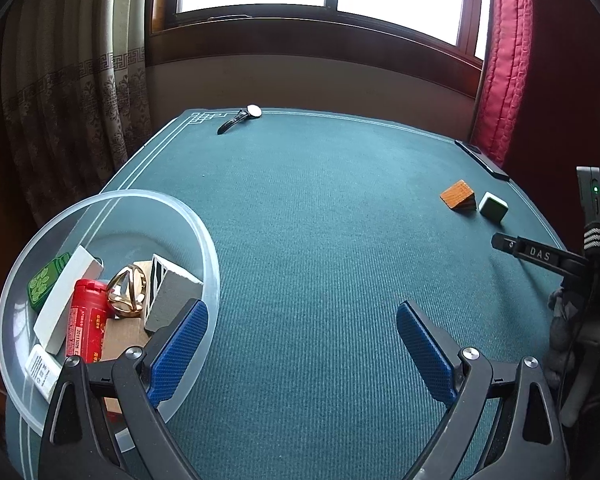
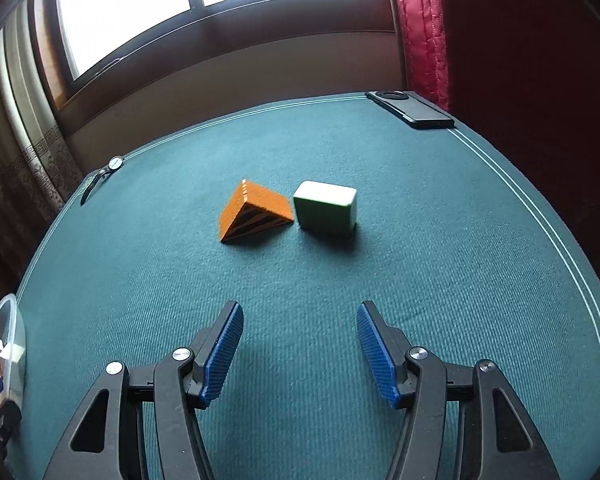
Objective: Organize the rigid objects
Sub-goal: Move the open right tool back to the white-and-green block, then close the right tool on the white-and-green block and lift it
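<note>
- Evidently the loose pieces left to gather are the orange wedge [image 2: 256,212] and the white block [image 2: 326,208], lying just beside each other on the green desk [image 2: 460,280], the block at about 3 o'clock of the wedge.
- They probably sit out there because they have not yet been collected; the clear bowl [image 1: 112,200] already holds a red tube [image 1: 85,320], a green tile [image 1: 46,282], a gold ring-shaped piece [image 1: 127,290] and several pale blocks, so it seems to be the gathering place.
- The right tool [image 2: 300,340] hangs over bare cloth with its blue pads apart and nothing between them; the wedge lies toward 11 o'clock ahead of it, the block toward 12 to 1 o'clock, both near but clear of the pads.
- That spread looks wide enough to take either piece, which suggests an approach for a pick, though which one I cannot say.
- The left tool [image 1: 302,344] is likewise spread and empty, its left pad over the bowl's near rim; the two pieces lie well apart from it toward 2 o'clock.
- Farther out, a wristwatch [image 1: 240,118] rests at the desk's far edge and a dark phone [image 2: 412,110] at the far right corner.
</note>
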### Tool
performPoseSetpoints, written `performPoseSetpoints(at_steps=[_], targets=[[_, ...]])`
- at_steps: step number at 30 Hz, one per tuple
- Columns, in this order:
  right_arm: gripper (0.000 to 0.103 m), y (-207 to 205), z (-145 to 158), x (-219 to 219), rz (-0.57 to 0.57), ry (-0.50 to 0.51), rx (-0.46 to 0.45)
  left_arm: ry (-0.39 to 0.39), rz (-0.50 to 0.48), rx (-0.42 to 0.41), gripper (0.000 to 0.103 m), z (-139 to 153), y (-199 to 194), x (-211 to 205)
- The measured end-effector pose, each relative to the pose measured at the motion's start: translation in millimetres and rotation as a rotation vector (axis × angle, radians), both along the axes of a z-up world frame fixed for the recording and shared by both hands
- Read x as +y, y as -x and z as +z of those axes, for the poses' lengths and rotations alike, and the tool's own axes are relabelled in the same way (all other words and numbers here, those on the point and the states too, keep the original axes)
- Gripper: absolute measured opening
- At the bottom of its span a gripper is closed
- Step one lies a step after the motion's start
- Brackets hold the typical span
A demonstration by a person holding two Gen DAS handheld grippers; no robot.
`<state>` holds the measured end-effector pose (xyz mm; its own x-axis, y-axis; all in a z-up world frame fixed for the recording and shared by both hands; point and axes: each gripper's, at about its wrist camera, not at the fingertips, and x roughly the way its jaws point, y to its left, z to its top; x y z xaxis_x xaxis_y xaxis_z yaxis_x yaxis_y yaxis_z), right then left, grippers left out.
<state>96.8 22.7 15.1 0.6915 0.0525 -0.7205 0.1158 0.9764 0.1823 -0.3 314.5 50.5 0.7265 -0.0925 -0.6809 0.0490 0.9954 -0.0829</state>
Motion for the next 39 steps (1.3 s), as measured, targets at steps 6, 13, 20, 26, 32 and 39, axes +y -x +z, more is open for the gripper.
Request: performPoseSetpoints(at_steps=[6, 13, 20, 26, 32, 39], targets=[[0.063, -25, 8, -20, -0.064, -0.05, -0.007, -0.004, -0.018, 0.009, 0.096, -2, -2, -6], [0.063, -51, 2, -26, -0.109, -0.052, 0.011, -0.006, -0.036, 0.013, 0.096, -3, -5, -13], [0.063, -66, 0, -22, -0.112, -0.03, 0.013, -0.011, -0.04, 0.031, 0.096, -8, -13, -17], [0.063, -76, -1, -20, -0.103, -0.023, 0.012, -0.013, -0.059, 0.043, 0.096, -9, -20, -25], [0.046, -74, -2, -18, -0.069, 0.021, 0.009, -0.021, -0.073, 0.043, 0.096, -7, -28, -34], [0.046, -51, -3, -24, 0.052, 0.031, 0.0, -0.017, -0.076, 0.054, 0.096, -9, -33, -36]])
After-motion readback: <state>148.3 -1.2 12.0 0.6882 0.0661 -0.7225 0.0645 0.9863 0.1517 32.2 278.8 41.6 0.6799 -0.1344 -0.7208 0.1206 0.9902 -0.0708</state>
